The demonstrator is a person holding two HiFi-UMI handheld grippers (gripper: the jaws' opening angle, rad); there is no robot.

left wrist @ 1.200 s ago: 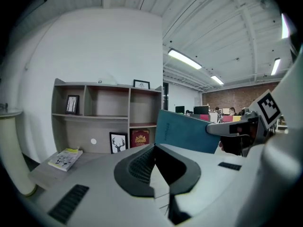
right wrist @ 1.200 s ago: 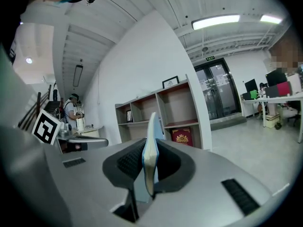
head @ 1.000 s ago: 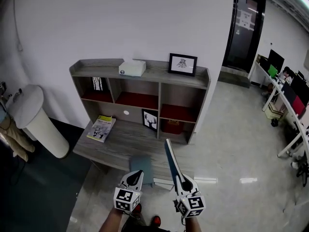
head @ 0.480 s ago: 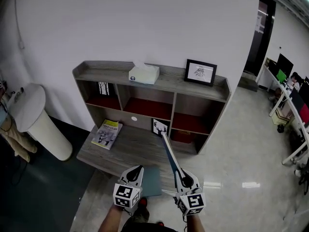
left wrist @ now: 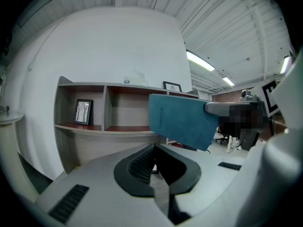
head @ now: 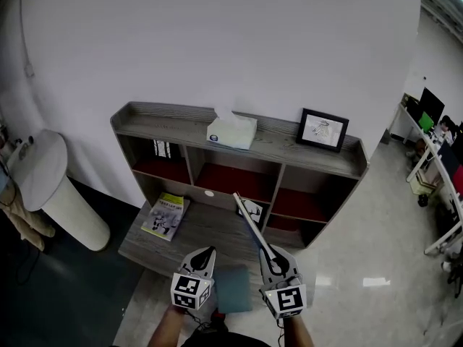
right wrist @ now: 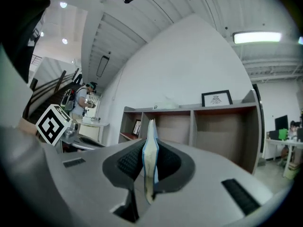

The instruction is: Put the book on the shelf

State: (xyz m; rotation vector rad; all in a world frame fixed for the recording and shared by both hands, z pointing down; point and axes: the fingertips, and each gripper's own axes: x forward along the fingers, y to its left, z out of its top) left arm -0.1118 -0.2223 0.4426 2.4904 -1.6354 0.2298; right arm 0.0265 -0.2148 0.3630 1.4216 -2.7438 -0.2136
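Teal covers mark the book (head: pixel 248 220), which in the head view shows edge-on as a thin slanted strip. Its near end sits in the right gripper (head: pixel 269 254), and its far end reaches up and left over the wooden desk (head: pixel 199 230) toward the lower middle compartment of the shelf (head: pixel 181 116). The left gripper (head: pixel 205 254) hangs just left of the right one, clear of the book. On the shelf top stand a white tissue box (head: pixel 231 131) and, further right, a black picture frame (head: pixel 323 129). A yellow magazine (head: pixel 166 215) lies on the left part of the desk.

In the left gripper view, the left gripper (left wrist: pixel 154 148) has its jaws pressed together with nothing between them. The book (left wrist: pixel 182 122) hangs beyond and to the right of the tips, its broad cover turned to the camera, its right edge clamped by the right gripper (left wrist: pixel 222 108). Behind it run the compartments of the shelf (left wrist: pixel 109 86); a small framed print (left wrist: pixel 83 111) stands in the left one.

In the right gripper view, the right gripper (right wrist: pixel 149 161) is clamped on the book (right wrist: pixel 151 134). The book stands upright between the ribbed pads, page edge toward the camera, and rises above the tips. The shelf (right wrist: pixel 189 109) lies ahead, with the picture frame (right wrist: pixel 216 98) on top. The left gripper (right wrist: pixel 52 123) shows at the near left by its marker cube.
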